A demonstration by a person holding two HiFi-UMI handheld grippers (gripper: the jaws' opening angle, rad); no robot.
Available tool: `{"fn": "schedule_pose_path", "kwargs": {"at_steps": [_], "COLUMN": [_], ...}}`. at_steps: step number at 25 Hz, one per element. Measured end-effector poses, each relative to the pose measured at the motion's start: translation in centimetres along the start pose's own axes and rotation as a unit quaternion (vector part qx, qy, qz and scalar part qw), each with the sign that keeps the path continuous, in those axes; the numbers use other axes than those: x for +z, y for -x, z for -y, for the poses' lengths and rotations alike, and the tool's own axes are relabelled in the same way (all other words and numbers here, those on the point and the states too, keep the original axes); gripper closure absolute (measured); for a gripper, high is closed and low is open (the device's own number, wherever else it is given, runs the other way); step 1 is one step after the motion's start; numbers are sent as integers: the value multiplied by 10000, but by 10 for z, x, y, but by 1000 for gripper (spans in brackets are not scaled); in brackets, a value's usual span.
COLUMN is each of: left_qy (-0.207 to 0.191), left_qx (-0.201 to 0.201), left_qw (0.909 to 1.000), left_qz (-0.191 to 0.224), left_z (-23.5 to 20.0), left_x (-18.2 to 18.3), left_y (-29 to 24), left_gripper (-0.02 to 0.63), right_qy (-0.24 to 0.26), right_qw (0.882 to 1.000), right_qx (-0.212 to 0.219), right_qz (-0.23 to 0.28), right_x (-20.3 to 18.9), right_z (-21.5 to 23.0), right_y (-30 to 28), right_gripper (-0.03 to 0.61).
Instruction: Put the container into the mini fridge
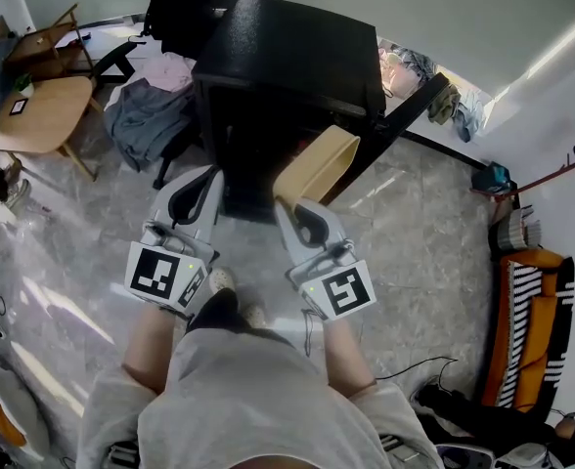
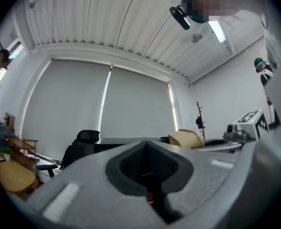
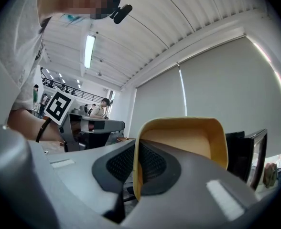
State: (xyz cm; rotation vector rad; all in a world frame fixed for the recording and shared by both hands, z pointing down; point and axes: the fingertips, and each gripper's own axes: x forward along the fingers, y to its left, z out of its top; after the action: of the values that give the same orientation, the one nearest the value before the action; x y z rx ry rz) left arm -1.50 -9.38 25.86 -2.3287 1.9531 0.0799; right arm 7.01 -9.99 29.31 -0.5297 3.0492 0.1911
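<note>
Right gripper (image 1: 297, 208): fingers clamped on the rim of the tan container (image 1: 319, 167). The container is held tilted just in front of the black mini fridge (image 1: 297, 52) opening, not inside yet. The fridge door (image 1: 405, 115) stands open on the fridge's right side in the head view. Left gripper (image 1: 201, 184): fingers closed on nothing, also just in front of the fridge, on the container's left.
</note>
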Motion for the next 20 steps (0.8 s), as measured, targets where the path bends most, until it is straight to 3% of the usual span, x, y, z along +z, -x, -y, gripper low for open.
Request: {"fn": "schedule_pose_path", "kwargs": {"at_steps": [8, 20], "left_qy": [45, 216], "left_qx": [17, 6], "left_qw": [9999, 9988], "left_qz": [-113, -444], "left_z": [-19, -45], "left_x": [-18, -66], "left_y": [-13, -21], "left_gripper": [612, 612], "right_qy": [-65, -23], "right_qw": [9989, 9873], "right_qx": [340, 856], "right_qz": [-325, -1341], "right_x": [-31, -123], "right_z": [1, -5], "right_y": [-32, -72], "right_gripper": [575, 575]}}
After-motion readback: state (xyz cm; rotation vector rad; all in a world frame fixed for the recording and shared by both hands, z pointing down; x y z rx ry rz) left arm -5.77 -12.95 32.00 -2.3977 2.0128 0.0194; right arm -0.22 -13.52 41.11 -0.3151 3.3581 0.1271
